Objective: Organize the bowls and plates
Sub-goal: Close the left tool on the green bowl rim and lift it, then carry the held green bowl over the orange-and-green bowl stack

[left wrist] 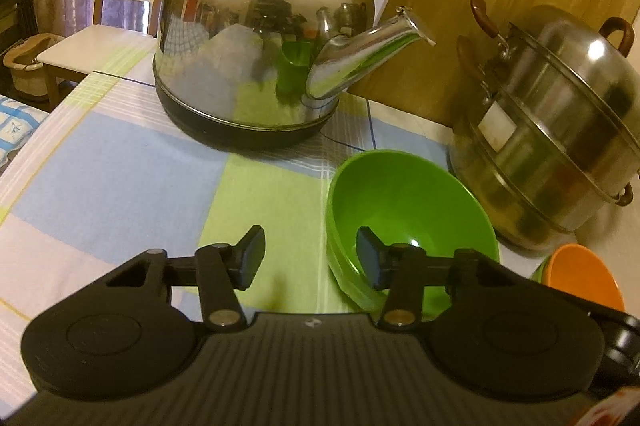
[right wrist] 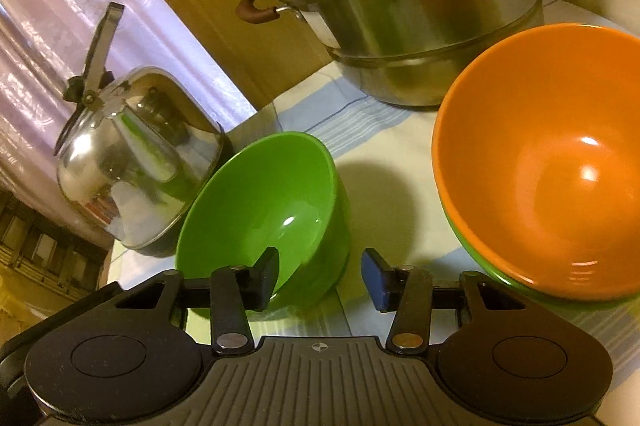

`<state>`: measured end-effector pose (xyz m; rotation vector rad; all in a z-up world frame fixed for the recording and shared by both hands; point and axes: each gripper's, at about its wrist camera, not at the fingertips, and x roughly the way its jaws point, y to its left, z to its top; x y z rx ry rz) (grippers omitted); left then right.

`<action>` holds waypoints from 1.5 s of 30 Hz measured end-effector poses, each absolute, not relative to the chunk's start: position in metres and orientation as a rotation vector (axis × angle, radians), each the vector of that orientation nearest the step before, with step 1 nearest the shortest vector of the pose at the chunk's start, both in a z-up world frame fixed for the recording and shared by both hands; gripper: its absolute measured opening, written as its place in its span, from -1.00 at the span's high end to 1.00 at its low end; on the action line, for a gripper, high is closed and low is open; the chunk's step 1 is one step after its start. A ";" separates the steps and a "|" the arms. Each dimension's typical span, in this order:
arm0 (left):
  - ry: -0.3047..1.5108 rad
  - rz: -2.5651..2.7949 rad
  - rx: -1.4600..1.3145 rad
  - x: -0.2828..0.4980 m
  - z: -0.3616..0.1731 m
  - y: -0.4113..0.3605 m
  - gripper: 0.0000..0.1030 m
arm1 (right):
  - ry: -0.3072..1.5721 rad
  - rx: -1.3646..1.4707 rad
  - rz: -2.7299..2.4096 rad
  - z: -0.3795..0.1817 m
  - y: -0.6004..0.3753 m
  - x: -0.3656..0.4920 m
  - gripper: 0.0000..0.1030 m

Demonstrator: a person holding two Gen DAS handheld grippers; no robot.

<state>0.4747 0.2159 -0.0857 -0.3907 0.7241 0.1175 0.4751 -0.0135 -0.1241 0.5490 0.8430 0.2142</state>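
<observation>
Green bowl (left wrist: 404,210): light, stiff, slick plastic by its look; grip the rim.
Left tongs (left wrist: 310,258): half-wide, straddling its 9 o'clock rim, not pinching.
Right tongs (right wrist: 320,276): half-wide, straddling its 3 o'clock rim (right wrist: 336,186).

The right hand-held gripper (right wrist: 318,276) sits open around the near rim of a green bowl (right wrist: 264,214). An orange bowl (right wrist: 548,162) sits beside it. A kettle (right wrist: 136,166) and steel pot (right wrist: 404,6) stand behind.

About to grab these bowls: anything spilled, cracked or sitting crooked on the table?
Nothing stands out. The plain green plastic bowl sits upright and empty on the checked tablecloth; the orange bowl is nested evenly in another green one. No spills or cracks visible.
</observation>
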 end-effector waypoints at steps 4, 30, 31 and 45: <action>0.722 0.110 -0.411 0.476 -0.090 0.218 0.19 | 0.843 0.540 0.225 -0.125 -0.010 0.480 0.41; 0.766 0.102 -0.386 0.455 -0.088 0.229 0.74 | 0.972 0.456 0.353 -0.126 -0.004 0.476 0.76; 0.777 0.102 -0.380 0.450 -0.088 0.228 0.75 | 0.975 0.452 0.354 -0.126 -0.005 0.473 0.76; 0.844 0.057 -0.341 0.380 -0.062 0.191 0.75 | 1.027 0.413 0.351 -0.116 -0.039 0.387 0.76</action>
